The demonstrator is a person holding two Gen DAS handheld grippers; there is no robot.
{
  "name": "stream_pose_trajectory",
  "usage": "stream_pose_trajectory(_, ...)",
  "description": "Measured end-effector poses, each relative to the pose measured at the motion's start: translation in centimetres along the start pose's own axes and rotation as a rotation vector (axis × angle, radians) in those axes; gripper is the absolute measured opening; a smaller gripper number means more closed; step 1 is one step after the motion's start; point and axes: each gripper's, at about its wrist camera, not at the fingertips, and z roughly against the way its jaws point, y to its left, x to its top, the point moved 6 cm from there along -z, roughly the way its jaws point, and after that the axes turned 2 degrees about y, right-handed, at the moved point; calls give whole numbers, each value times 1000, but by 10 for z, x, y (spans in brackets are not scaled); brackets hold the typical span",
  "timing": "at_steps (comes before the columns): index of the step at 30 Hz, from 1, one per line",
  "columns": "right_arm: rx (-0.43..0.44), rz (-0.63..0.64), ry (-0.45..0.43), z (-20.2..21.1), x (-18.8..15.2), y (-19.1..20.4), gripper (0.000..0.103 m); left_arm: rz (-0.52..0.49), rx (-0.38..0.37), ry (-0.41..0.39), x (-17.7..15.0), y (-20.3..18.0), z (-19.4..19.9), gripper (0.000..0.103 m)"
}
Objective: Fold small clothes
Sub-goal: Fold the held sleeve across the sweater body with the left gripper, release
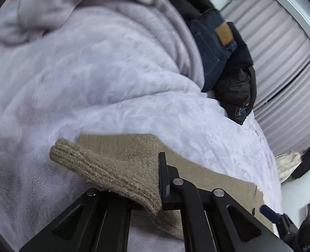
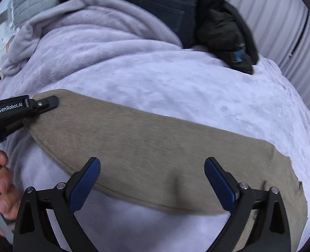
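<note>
On the lilac fleece blanket (image 2: 155,79), a tan knit garment (image 2: 155,151) lies lengthwise across both grippers, its ribbed end clamped in the left gripper (image 1: 155,180), while the right gripper (image 2: 152,178), jaws wide apart, hovers over its near edge.

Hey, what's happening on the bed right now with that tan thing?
A person is folding a tan knit garment spread on a lavender fleece blanket, using two handheld grippers. The left gripper is shut on one end of the garment and has it lifted, so a ribbed cuff hangs over the flat part. The right gripper hovers open over the garment's near edge, holding nothing. Jeans and a dark jacket are piled at the far side.
</note>
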Motion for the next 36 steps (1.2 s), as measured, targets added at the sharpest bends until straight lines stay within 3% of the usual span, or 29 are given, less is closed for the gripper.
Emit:
stream_pose_trajectory(6, -162, -180, -24, 34, -50, -132, 100, -253, 2, 2, -19, -118, 4, 5)
stream_pose_trajectory(13, -364, -317, 93, 43, -154, -270, 100, -482, -61, 113, -115, -270, -24, 5)
stream_pose_trajectory(17, -314, -456, 151, 43, -202, -316, 95, -587, -88, 181, -182, -343, -35, 5)
stream_pose_trajectory(21, -314, -584, 11, 90, -227, -354, 95, -697, -128, 223, -244, -404, -32, 5)
stream_pose_trajectory(23, -338, -614, -7, 105, -243, -372, 95, -761, -144, 245, -280, -436, -34, 5)
stream_pose_trajectory(30, -366, -685, 39, 118, -308, -416, 95, -861, -146, 344, -375, -492, -59, 5)
stream_pose_trajectory(33, -351, -738, 22, 126, -332, -426, 95, -913, -129, 364, -400, -499, -69, 5)
stream_pose_trajectory(36, -329, -761, 15, 127, -345, -433, 95, -949, -89, 441, -418, -493, -85, 6)
